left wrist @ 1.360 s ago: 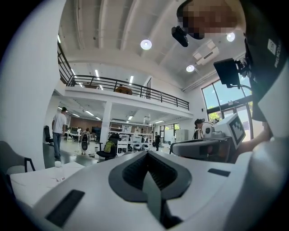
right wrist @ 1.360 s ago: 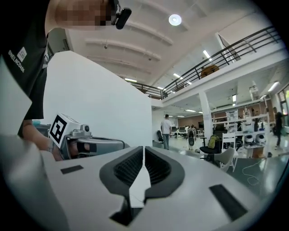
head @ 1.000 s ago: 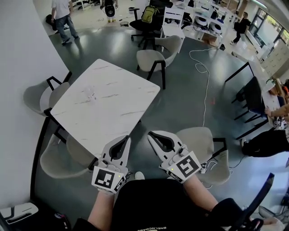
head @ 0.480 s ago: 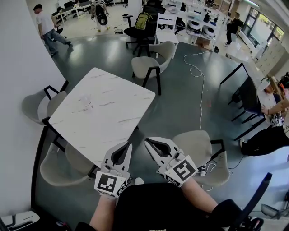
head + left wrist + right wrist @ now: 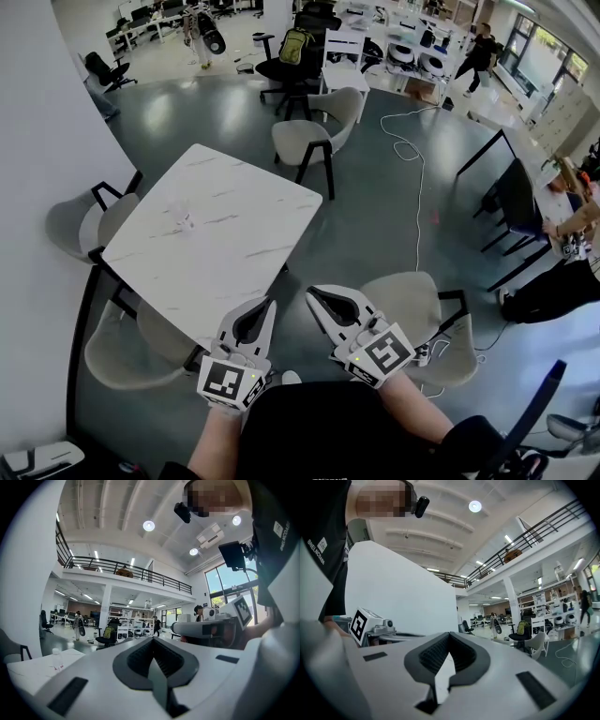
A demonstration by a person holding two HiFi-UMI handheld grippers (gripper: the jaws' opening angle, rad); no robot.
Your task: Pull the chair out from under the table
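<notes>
Close to the person's body, the left gripper (image 5: 265, 306) and the right gripper (image 5: 316, 294) are held level side by side, each with its jaws pressed together on nothing. A grey armchair (image 5: 417, 305) stands free on the floor just right of the right one. Ahead, the marble-topped table (image 5: 234, 244) carries a small clear bottle (image 5: 185, 222), and the tucked chair (image 5: 122, 352) at its near left side has its seat under the top, untouched by either gripper, while a far chair (image 5: 314, 127) stands clear beyond.
</notes>
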